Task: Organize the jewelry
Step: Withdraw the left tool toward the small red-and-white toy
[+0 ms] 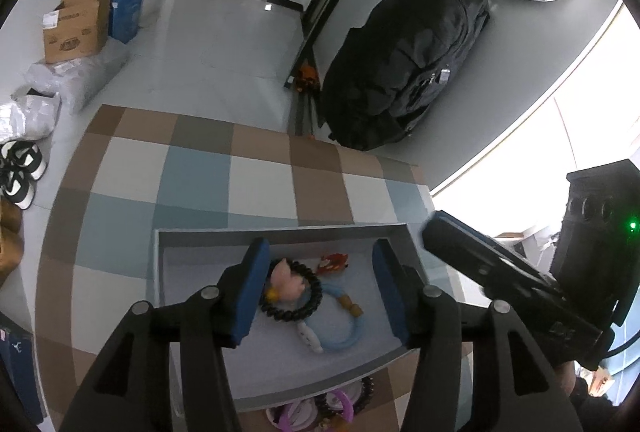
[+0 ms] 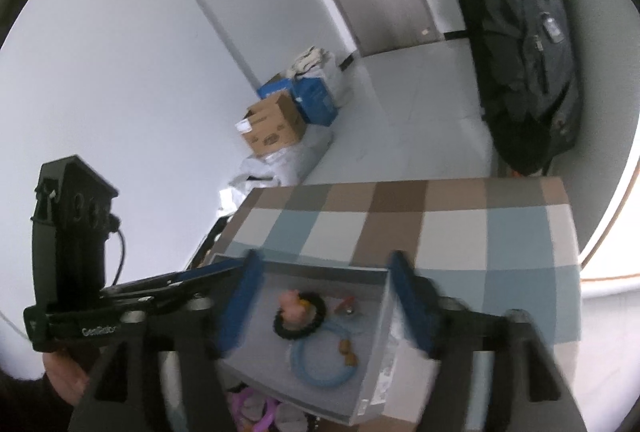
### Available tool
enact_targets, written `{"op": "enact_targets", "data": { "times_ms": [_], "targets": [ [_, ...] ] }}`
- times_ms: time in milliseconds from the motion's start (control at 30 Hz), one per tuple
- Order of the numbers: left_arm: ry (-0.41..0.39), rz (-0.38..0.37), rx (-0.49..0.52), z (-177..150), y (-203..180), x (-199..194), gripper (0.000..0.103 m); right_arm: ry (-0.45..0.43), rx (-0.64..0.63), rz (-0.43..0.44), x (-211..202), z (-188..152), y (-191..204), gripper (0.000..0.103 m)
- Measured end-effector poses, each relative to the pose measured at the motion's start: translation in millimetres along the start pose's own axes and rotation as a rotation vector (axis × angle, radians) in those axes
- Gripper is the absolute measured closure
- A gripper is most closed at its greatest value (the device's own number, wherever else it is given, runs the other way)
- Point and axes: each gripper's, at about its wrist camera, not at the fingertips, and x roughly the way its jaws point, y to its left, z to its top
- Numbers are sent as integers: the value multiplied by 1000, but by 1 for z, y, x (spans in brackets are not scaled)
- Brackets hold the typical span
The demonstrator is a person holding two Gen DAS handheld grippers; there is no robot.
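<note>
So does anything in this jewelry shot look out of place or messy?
Mostly tidy: the black bead bracelet, light blue bracelet and small red charm lie in the grey tray. The odd bit is the purple and dark jewelry left outside the tray's near edge, partly hidden.

A table (image 1: 200,171) covered in brown, white and blue checks carries a shallow grey tray (image 1: 276,234); purple and dark rings (image 1: 340,404) lie at the tray's 6 o'clock.
</note>
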Motion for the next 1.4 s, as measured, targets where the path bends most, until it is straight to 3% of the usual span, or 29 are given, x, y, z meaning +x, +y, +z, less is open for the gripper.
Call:
{"op": "enact_targets", "data": {
  "times_ms": [233, 333, 600, 733, 800, 1067, 1400],
  "targets": [
    [-38, 71, 16, -4, -4, -9, 54, -30, 1, -24, -10, -2, -2, 10],
    [-60, 119, 12, -7, -3, -14, 40, -39, -8, -24, -14, -4, 0, 7],
    [-136, 220, 30, -23, -10, -31, 36, -64, -76, -54, -26, -18, 13, 0],
    [-171, 270, 64, -33, -19, -40, 23, -67, -87, -71, -32, -26, 16, 0],
    [-179, 281, 76, -38, -22, -43, 23, -65, -85, -78, -35, -30, 16, 0],
    [-139, 326, 73, -61, -25, -47, 23, -52, -117, -114, -47, -50, 20, 0],
    [-62, 275, 44, -94, -28, -45, 23, -20, -110, -154, -51, -67, 14, 0]
  ]
}}
